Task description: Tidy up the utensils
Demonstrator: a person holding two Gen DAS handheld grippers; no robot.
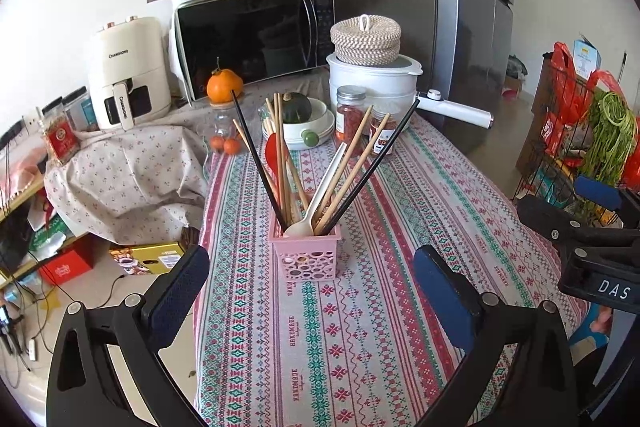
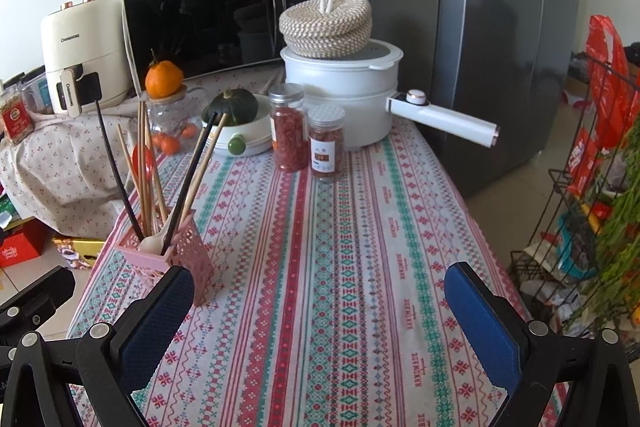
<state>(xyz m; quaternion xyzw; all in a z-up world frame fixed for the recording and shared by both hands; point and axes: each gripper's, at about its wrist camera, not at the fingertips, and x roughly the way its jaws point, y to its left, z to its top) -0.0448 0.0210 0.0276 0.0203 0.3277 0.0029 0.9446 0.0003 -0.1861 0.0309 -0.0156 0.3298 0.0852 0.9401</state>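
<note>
pink utensil basket [image 2: 176, 251] holding chopsticks [image 2: 146, 163] and spoon [image 2: 154, 241] stands left of the right gripper [image 2: 320, 315], fingers spread.

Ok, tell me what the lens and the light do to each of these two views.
Left wrist view: fisheye bends the fridge edges, dark corners vignette, the pink utensil basket is sharp, and the black microwave door carries soft reflections. Right wrist view: same barrel bend, daylight sheen on the fridge door, the white pot bright but not blown out.
</note>
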